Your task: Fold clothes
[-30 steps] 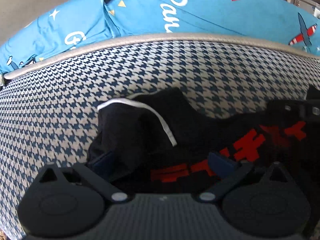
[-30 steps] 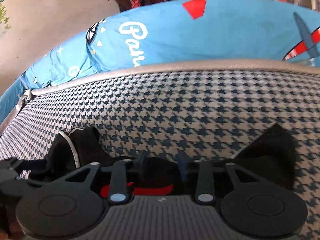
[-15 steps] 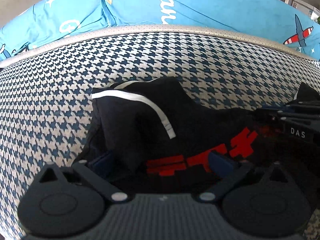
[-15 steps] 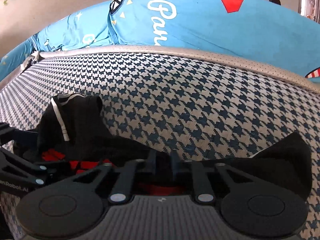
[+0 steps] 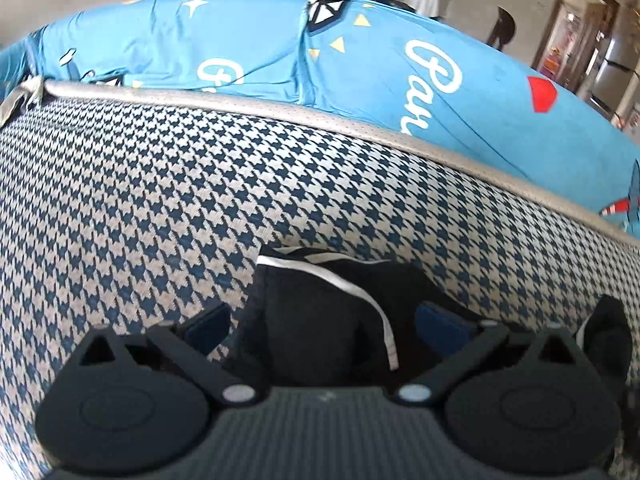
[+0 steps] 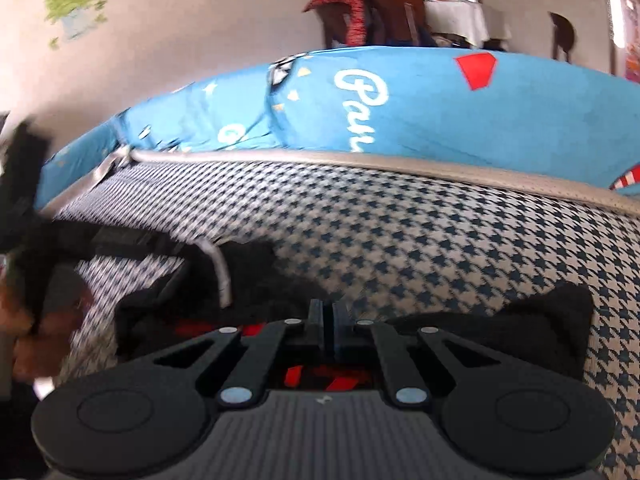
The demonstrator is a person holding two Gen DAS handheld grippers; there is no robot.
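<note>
A black garment (image 5: 304,312) with a white stripe (image 5: 360,292) lies bunched on the houndstooth cushion (image 5: 160,200). My left gripper (image 5: 324,326) stands open, its blue pads wide apart on either side of the striped fold without pressing on it. In the right wrist view the same garment (image 6: 552,320) shows its red print (image 6: 340,380) under the jaws. My right gripper (image 6: 328,316) is shut on the garment's near edge, fingers together. At the left edge, blurred, are a hand (image 6: 36,328) and the other gripper's dark body.
Blue printed bedding (image 5: 400,80) with white script lies behind the cushion's beige piped edge (image 5: 320,116). Beyond it stand a wooden chair (image 6: 392,12) with red cloth and a white-covered table. Bare houndstooth cushion (image 6: 440,248) stretches to the left and behind the garment.
My right gripper has closed onto the garment's edge. Both views have rolled and shifted. The striped fold now sits between my left fingers and the red print has left that view.
</note>
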